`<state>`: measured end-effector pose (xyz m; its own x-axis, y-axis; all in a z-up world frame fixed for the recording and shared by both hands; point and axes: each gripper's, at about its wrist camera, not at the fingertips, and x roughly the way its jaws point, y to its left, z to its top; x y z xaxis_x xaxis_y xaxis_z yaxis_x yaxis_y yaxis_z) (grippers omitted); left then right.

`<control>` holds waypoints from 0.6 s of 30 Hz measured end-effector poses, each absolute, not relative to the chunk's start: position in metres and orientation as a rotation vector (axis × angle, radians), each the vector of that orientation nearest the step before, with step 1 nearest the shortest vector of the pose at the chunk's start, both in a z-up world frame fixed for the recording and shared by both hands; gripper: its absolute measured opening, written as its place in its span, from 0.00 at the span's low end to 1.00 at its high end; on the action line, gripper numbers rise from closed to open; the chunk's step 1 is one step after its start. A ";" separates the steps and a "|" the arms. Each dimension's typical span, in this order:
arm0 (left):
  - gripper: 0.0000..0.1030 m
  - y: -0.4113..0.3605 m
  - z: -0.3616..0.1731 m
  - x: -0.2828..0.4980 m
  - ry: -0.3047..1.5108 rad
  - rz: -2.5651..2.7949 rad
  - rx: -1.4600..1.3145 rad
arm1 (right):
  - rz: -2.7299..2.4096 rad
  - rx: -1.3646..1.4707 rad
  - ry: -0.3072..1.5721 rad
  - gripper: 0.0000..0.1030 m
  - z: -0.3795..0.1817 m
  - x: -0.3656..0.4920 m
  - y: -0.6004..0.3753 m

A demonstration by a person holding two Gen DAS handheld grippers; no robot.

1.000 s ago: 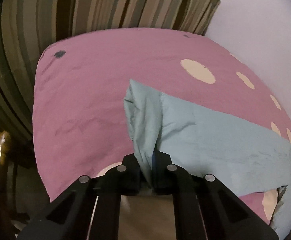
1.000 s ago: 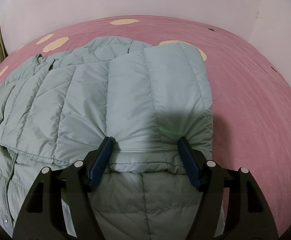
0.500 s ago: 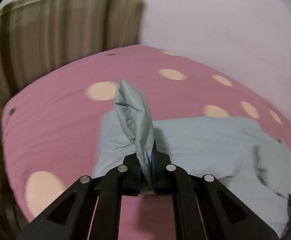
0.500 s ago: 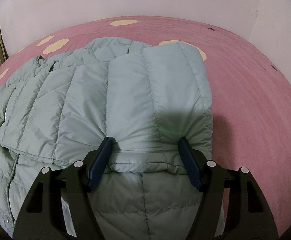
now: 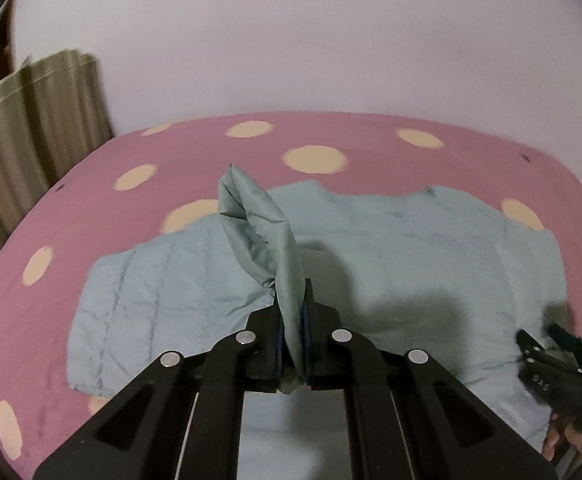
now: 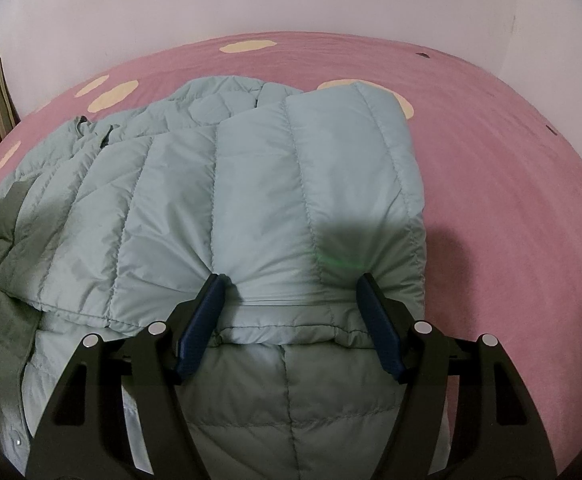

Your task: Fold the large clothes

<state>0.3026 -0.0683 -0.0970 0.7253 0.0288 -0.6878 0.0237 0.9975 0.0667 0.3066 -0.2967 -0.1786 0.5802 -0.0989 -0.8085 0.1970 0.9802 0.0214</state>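
A: What colour is the jacket [image 6: 259, 208]?
B: Pale blue-green all over, quilted in stitched channels, with a diamond pattern near its top edge at upper centre of the right wrist view. The fold [image 5: 267, 240] at centre of the left wrist view is the same pale teal.
A: And the sheet [image 6: 511, 184] under it?
B: Dusty pink with cream dots, plus a few tiny dark specks at the right edge.
A: The curtain [image 5: 39, 136] at the left?
B: Striped olive, tan and brown.
A: The wall [image 5: 291, 40]?
B: Plain pale lilac-white.
A: The grippers?
B: Black frames; the right gripper [image 6: 291, 280] has dark blue pads [image 6: 201, 320].
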 end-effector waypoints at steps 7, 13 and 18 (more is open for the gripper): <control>0.07 -0.133 -0.128 0.309 0.813 -0.068 0.135 | -0.167 0.132 0.933 0.67 -0.179 0.305 -0.299; 0.07 -0.154 -0.151 0.308 0.849 -0.089 0.178 | -0.155 0.143 0.931 0.72 -0.180 0.306 -0.299; 0.08 -0.155 -0.155 0.310 0.858 -0.081 0.191 | -0.149 0.143 0.932 0.73 -0.180 0.307 -0.298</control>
